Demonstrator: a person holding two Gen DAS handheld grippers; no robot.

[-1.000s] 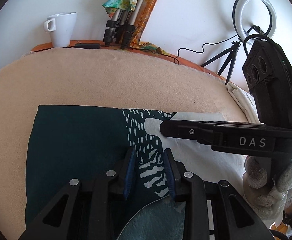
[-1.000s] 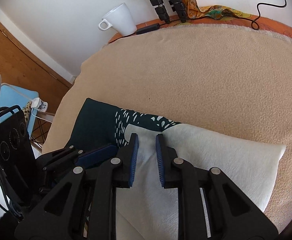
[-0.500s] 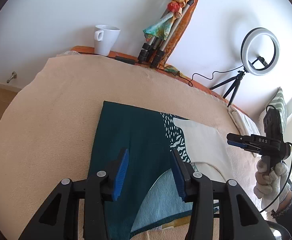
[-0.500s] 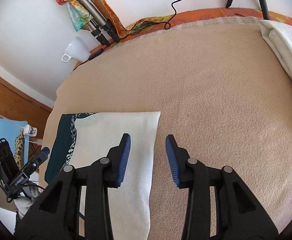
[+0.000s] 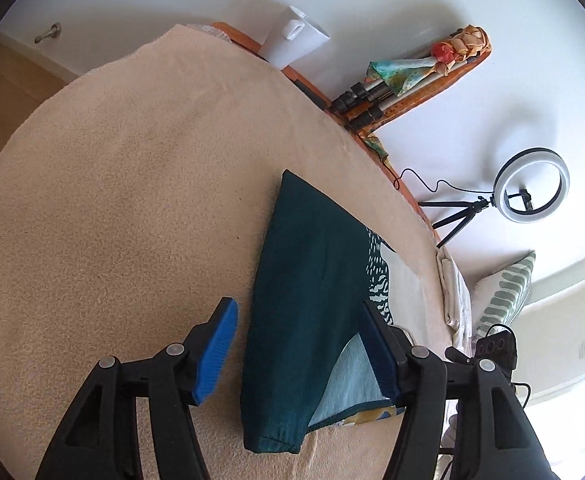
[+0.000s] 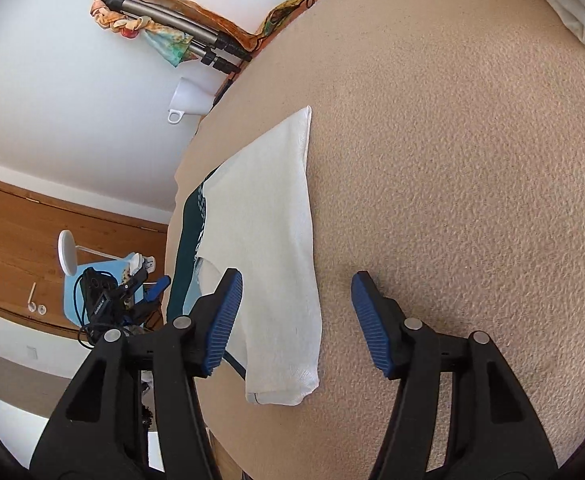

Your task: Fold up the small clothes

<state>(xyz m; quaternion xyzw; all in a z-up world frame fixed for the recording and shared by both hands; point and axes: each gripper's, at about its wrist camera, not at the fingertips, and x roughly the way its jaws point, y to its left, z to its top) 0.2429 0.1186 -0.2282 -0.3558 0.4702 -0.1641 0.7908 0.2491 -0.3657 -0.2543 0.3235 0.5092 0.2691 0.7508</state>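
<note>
Both sides are between folds right now. The left hand-held gripper [image 5: 298, 354] is spreading its jaws, nothing pinched, hovering over the garment [image 5: 304, 280], at its dark teal side. The right hand-held gripper [image 6: 296, 322] is opening too, empty, above the garment's cream edge. It lies flat, partly folded, on the beige blanket [image 6: 452, 160]. Next move probably calls for a fresh pinch on the near hem.

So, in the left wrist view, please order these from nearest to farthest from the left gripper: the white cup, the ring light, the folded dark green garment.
From the left gripper, whose jaws are opening with nothing pressed between the pads:
1. Folded dark green garment, directly ahead, under the fingers.
2. Ring light, at the right, beyond the table edge, against the wall.
3. White cup, at the top, on the table's far edge.
</note>
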